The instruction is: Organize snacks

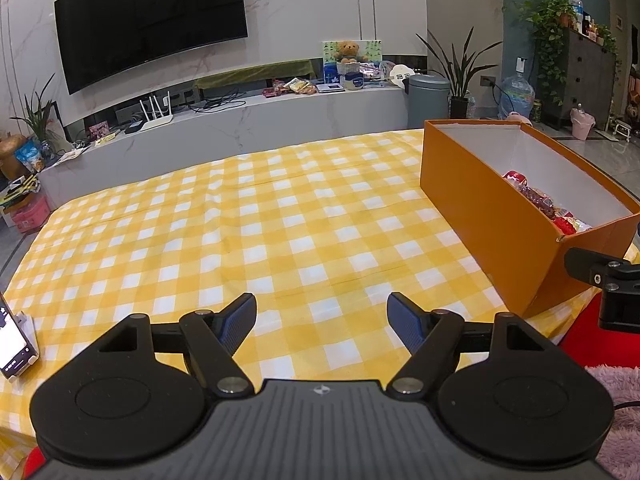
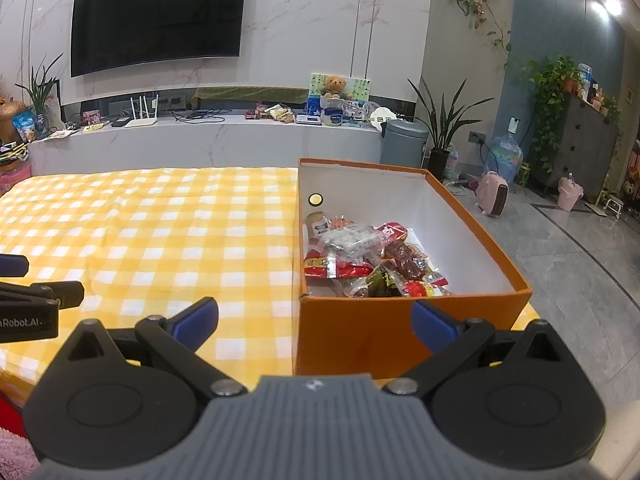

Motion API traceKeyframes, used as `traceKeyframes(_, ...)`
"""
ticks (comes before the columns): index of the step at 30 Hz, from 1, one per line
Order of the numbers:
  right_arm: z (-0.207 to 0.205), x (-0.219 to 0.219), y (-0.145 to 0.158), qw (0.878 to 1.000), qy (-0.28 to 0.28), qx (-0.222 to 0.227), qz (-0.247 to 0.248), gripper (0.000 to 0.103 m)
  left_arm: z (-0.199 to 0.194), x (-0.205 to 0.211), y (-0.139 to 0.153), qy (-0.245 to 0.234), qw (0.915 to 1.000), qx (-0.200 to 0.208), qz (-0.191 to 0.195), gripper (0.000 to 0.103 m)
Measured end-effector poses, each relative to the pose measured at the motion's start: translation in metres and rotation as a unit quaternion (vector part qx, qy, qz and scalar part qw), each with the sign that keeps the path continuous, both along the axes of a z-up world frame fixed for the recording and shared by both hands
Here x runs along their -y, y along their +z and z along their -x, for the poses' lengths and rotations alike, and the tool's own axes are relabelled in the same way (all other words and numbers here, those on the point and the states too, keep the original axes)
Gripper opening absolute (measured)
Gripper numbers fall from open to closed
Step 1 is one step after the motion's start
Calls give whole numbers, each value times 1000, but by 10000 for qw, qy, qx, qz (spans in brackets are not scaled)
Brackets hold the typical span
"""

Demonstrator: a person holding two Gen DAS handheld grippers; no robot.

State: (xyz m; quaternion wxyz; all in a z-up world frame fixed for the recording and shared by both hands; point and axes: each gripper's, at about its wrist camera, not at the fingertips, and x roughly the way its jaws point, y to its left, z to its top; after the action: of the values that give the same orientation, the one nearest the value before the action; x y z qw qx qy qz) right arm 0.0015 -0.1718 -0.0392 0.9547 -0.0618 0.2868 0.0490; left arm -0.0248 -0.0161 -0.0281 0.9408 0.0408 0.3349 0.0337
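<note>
Snack packets heaped inside the orange box, piled toward its near end: red wrappers, a clear packet of pale pieces, dark reddish sweets, one dark wrapper with yellow lettering. Seen from the left wrist only as a strip of red and clear wrappers along the box's far inner wall. Box open-topped, white inside, standing at the right end of the yellow-and-white checked cloth, its near corner close to the cloth's edge. A round hole in the far left part of the box's inner wall.

Right gripper empty, blue-padded fingers spread wide, held low just in front of the box's near wall, straddling its near left corner in the view. Left gripper likewise spread apart and empty, hovering over bare cloth, well left of the box. Each gripper's black linkage visible at the edge of the other's view.

A lit phone propped at the cloth's left edge. Beyond the table, a low marble ledge with a router, cables, and a teddy bear; above it a wall-mounted television. A grey bin and potted plants to the right, a water jug on the tiled floor.
</note>
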Motion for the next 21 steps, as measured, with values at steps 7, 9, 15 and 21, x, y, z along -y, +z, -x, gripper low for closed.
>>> traceKeyframes(7,0,-1,-1,10000,42,6,17,100,1,-1,-1,1,10000,-14,6,87)
traceKeyframes(9,0,-2,-1,10000,55,2,18,100,1,-1,-1,3,10000,-11,-2,87)
traceKeyframes(15,0,-3,-1,10000,70,10,39,100,2,-1,-1,-13,10000,-6,-9,87)
traceKeyframes(21,0,-4,-2,10000,78,-4,62,100,1,-1,-1,-17,10000,-16,22,87)
